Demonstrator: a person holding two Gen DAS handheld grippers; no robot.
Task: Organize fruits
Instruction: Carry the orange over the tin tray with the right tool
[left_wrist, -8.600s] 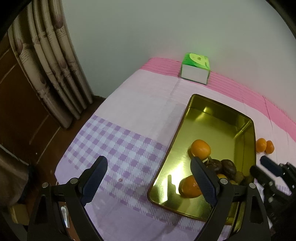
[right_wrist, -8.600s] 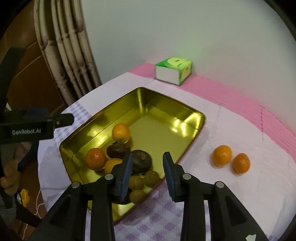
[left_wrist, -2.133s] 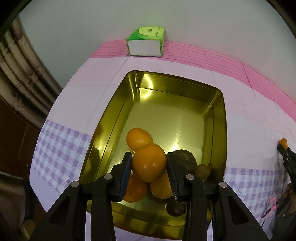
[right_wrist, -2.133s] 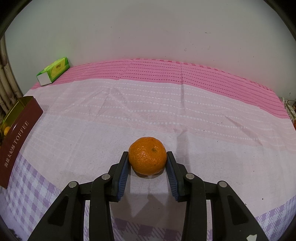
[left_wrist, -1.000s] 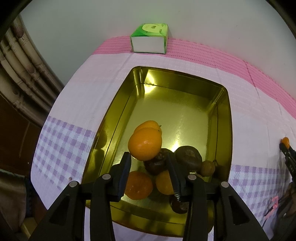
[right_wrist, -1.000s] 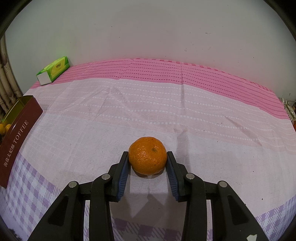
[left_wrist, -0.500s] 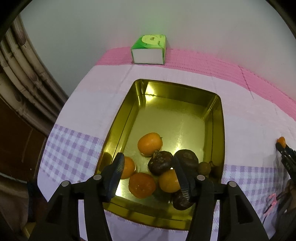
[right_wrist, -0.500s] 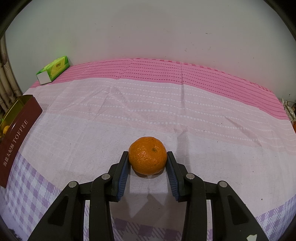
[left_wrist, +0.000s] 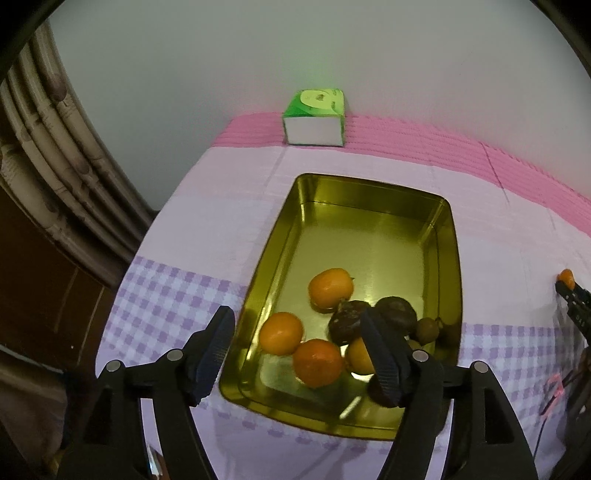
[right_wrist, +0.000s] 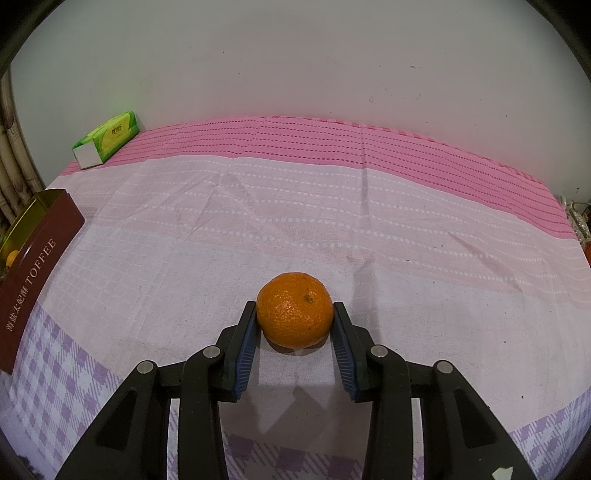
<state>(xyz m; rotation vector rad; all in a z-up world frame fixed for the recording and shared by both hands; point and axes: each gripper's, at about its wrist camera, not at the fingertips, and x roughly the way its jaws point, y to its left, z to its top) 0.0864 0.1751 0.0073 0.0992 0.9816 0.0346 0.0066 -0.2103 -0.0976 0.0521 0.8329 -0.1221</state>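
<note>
A gold tin (left_wrist: 452, 258) lies on the pink and purple cloth and holds several oranges (left_wrist: 330, 288) and dark brown fruits (left_wrist: 397, 312) at its near end. My left gripper (left_wrist: 295, 315) hovers above that near end. Its jaws are opening and nothing is between them. My right gripper (right_wrist: 294, 307) is shut on an orange (right_wrist: 294, 309) that rests on the cloth, a pad pressing on each side. The tin's brown side (right_wrist: 37, 266) with the word TOFFEE shows at the far left of the right wrist view. That orange (left_wrist: 566, 276) also shows at the right edge of the left wrist view.
A green tissue box (left_wrist: 314, 118) stands against the wall behind the tin, also seen as the tissue box (right_wrist: 107, 142) at the back left. A curtain (left_wrist: 55, 166) hangs past the table's left edge. Something pink (left_wrist: 554, 387) lies near the right edge.
The orange that my left gripper held now lies in the tin. The left jaws have spread wider and the gripper has pulled up and back. The right gripper has not moved.
</note>
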